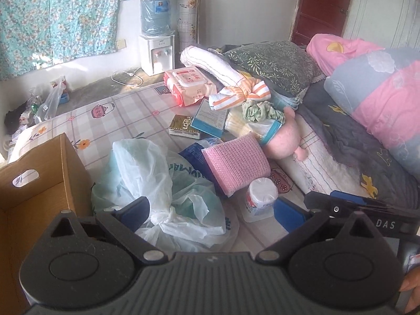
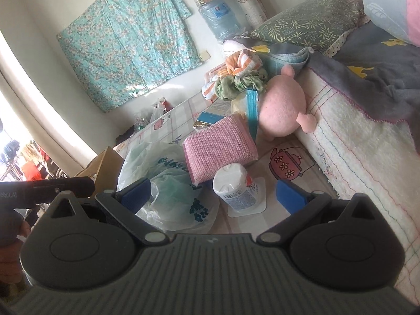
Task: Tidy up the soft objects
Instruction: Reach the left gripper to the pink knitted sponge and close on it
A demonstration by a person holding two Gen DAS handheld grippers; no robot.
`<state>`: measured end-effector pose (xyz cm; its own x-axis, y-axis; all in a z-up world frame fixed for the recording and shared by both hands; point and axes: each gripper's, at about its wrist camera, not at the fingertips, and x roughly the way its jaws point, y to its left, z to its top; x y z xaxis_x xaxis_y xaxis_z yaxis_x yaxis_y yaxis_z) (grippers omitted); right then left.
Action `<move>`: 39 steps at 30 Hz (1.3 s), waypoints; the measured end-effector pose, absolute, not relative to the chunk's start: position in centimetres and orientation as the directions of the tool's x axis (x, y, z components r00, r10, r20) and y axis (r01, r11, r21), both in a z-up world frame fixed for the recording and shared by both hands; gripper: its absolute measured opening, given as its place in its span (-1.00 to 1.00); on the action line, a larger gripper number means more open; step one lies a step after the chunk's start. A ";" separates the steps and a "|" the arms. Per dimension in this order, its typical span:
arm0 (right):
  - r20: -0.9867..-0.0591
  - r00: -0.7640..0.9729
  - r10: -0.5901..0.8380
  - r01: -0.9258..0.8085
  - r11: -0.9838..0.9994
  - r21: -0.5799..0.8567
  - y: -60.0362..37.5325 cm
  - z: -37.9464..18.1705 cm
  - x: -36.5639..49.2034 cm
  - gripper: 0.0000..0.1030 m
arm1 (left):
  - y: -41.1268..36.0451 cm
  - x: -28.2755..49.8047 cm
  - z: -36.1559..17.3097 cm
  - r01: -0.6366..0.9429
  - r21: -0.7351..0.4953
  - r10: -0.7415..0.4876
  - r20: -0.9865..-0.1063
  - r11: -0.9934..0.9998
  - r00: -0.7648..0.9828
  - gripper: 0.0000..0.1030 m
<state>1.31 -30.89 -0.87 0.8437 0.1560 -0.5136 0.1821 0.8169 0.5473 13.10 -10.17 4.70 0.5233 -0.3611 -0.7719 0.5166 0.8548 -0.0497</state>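
Pink sponge pad [image 2: 219,148] leaned beside the cardboard box [image 1: 39,191], looking light and squashy; pinching its upper edge seemed best. Both the left gripper [image 1: 211,214] and right gripper [image 2: 214,193] gaped wide, empty.

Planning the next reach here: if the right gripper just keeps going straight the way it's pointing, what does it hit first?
Most likely the white wipes canister, which sits between the open right gripper's fingers. Behind it is the pink sponge pad. Depth is hard to judge in the fisheye view.
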 end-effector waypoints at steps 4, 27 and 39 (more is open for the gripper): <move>-0.501 0.849 0.169 0.199 0.775 0.599 -32.1 -1.5 3.1 0.98 | -11.7 15.2 4.5 0.547 -0.043 -0.372 -0.777 0.836 0.508 0.81; -0.518 0.800 0.303 0.354 0.459 0.815 -38.5 -10.6 12.1 0.27 | -19.8 25.2 -0.2 0.722 -0.006 -0.382 -0.851 0.692 0.360 -0.24; -0.477 0.808 0.346 0.290 0.471 0.833 -37.6 -11.9 18.3 -0.09 | -19.1 29.4 -3.5 0.681 -0.159 -0.404 -0.889 0.715 0.216 -0.28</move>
<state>18.34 -37.55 -11.91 0.8077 0.3464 -0.4772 0.2902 0.4709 0.8331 29.40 -19.12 -3.52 0.2157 -0.4036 -0.8891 0.6811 0.7147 -0.1592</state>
